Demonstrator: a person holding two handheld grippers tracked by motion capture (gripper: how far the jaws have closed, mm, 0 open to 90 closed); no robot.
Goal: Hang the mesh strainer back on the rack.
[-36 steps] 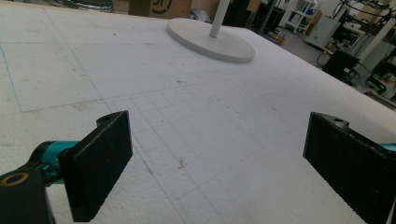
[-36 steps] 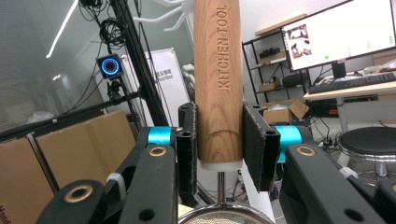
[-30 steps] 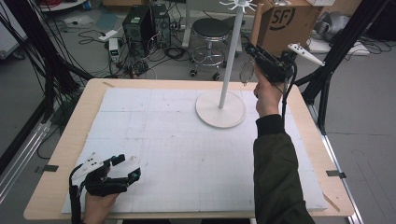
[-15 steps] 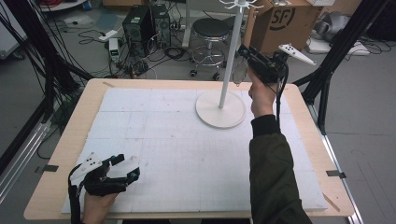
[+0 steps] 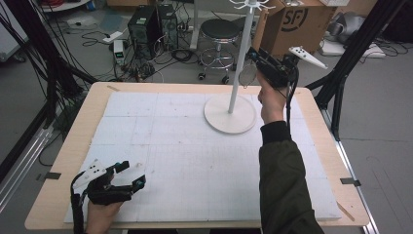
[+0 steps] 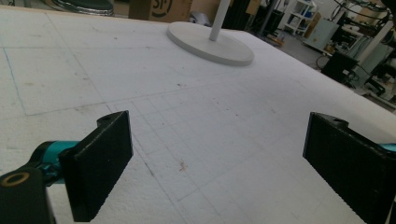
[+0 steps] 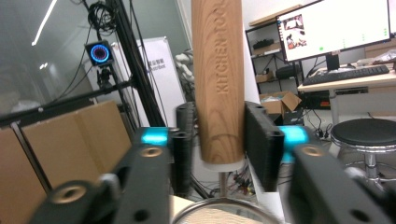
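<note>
Between the jaws of our right gripper (image 7: 218, 140) sits a wooden handle (image 7: 218, 79), clamped on both flat sides near its lower end. In the right gripper view the handle runs straight up out of the jaws, its long axis crosswise to the line between the pads, with "KITCHEN TOOL" stamped lengthwise into the grain. Below the jaws a pale collar ends the wood, a thin metal shank drops from it, and a round wire rim (image 7: 219, 213) shows at the bottom edge, which we take for a small strainer or skimmer.

In the high view the right gripper (image 5: 265, 66) is raised above the far right part of the worktop (image 5: 63, 161), and the round mesh head (image 5: 247, 75) hangs just beside the white pole of the hanger stand (image 5: 237, 73). We cannot tell whether the two touch. The stand's hooks (image 5: 251, 5) sit at the pole's top, well above the tool, and its round base (image 5: 230, 113) rests on the white foam mat. If the tool is meant for a hook, we judge the move turns on lifting it along the pole, and our right hand is plainly the nearer one.

Our left gripper (image 5: 127, 176) rests low at the near left corner, well apart from the stand. Its jaws stand wide apart with nothing between them, only mat (image 6: 196, 140) beneath.
</note>
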